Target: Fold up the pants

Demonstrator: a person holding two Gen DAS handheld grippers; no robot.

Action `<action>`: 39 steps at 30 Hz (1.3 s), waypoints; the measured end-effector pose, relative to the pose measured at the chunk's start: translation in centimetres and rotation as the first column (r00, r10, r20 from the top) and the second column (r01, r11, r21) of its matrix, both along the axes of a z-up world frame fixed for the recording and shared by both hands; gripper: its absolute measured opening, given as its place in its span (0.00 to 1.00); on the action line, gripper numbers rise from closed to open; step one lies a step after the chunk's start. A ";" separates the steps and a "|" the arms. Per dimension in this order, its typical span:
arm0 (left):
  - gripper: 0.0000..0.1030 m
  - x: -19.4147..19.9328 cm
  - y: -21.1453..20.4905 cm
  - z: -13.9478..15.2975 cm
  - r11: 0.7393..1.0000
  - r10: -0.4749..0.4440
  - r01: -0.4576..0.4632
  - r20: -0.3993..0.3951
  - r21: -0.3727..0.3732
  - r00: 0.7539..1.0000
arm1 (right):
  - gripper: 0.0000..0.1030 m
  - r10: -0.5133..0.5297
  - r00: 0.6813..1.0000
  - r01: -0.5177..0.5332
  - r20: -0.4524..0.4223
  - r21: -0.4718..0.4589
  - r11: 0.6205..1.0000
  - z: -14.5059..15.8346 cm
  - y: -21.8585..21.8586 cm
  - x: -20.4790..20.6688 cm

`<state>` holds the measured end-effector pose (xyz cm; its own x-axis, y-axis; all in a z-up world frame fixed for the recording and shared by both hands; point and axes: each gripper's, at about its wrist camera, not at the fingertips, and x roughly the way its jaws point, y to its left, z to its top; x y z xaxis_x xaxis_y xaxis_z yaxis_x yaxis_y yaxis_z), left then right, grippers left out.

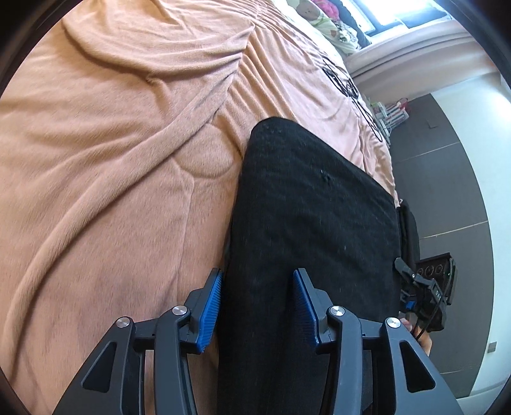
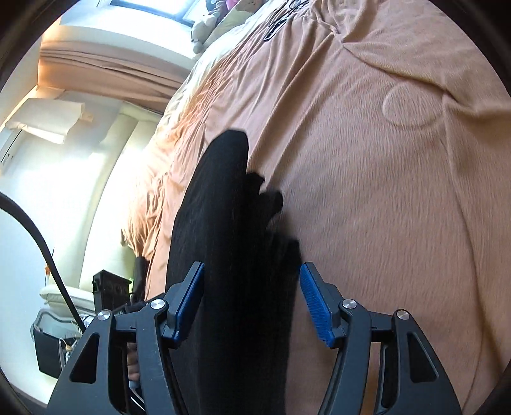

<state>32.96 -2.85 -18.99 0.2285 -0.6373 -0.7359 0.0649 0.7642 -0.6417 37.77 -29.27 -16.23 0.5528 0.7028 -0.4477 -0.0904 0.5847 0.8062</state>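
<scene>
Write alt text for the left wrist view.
Black pants lie folded in a long strip on a peach blanket, under the open left gripper, whose blue pads press on nothing. The right gripper shows at the pants' right edge, with dark floor beyond.

Daylight floods both views from a window (image 1: 399, 12) at the head end of the bed, where the panes blow out to pure white. In the right wrist view the wall (image 2: 80, 191) beside the bed is washed out by the same glare, and a warm orange patch glows on the blanket (image 2: 191, 105) near the bed's edge. The black pants (image 1: 303, 223) swallow detail, reading almost as a flat dark mass. Motion blur smears the blanket's nap and the pants' edge in the right wrist view. Fisheye distortion bows the bed and floor lines, and a dark vignette rings every corner.
</scene>
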 end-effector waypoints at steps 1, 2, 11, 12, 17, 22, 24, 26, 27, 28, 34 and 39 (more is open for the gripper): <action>0.45 0.4 -0.1 0.0 1.000 -0.001 0.001 -0.001 0.002 1.000 | 0.57 -0.008 1.000 0.008 -0.001 -0.003 1.000 0.0 0.1 0.2; 0.45 0.7 -0.3 0.0 1.000 -0.003 0.003 -0.001 0.005 1.000 | 0.57 -0.012 1.000 0.012 -0.002 -0.006 1.000 0.2 -0.5 -0.6; 0.45 2.2 -1.3 1.4 0.999 -0.014 0.012 0.042 0.034 0.999 | 0.44 -0.036 0.998 0.037 -0.053 0.024 0.999 -1.2 -0.7 -1.7; 0.45 2.2 -1.4 1.5 0.999 -0.015 0.013 0.041 0.040 0.999 | 0.44 -0.041 0.998 0.042 -0.058 0.022 0.999 -1.0 -0.7 -1.7; 0.45 2.3 -1.3 1.0 0.999 -0.011 0.009 0.031 0.041 0.999 | 0.45 0.006 0.995 0.003 -0.095 0.096 0.995 -0.8 -0.7 -2.2; 0.46 1.9 -1.1 0.6 1.000 -0.010 0.010 0.010 0.022 1.000 | 0.48 0.069 0.988 -0.052 -0.139 0.129 0.990 -1.7 -0.2 -2.3; 0.47 1.6 -1.1 0.5 1.000 -0.015 0.014 0.008 0.023 1.000 | 0.49 0.087 0.981 -0.060 -0.173 0.157 0.986 -2.0 0.0 -2.3; 0.48 1.2 -1.2 0.6 1.000 -0.020 0.020 0.004 0.021 1.000 | 0.52 0.097 0.979 -0.070 -0.180 0.150 0.986 -1.9 0.0 -2.5; 0.48 1.0 -1.2 0.6 0.999 -0.024 0.024 0.002 0.021 1.000 | 0.52 0.102 0.978 -0.076 -0.182 0.143 0.987 -1.8 0.1 -2.5; 0.48 0.9 -1.2 0.5 0.999 -0.028 0.028 0.001 0.022 1.000 | 0.52 0.108 0.977 -0.084 -0.183 0.136 0.987 -1.8 0.3 -2.5; 0.49 0.4 -1.2 0.0 1.000 -0.022 0.022 -0.014 0.003 1.000 | 0.52 0.126 0.977 -0.096 -0.169 0.175 0.980 -2.2 0.0 -0.9; 0.49 -0.1 -0.9 -0.7 0.999 -0.018 0.016 -0.041 -0.039 0.999 | 0.52 0.157 0.980 -0.136 -0.121 0.164 0.977 -2.7 0.3 -0.3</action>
<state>32.90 -3.74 -19.67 0.1875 -0.6692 -0.7191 0.0504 0.7377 -0.6733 37.45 -29.01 -18.88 0.3815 0.8381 -0.3898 -0.0522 0.4406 0.8962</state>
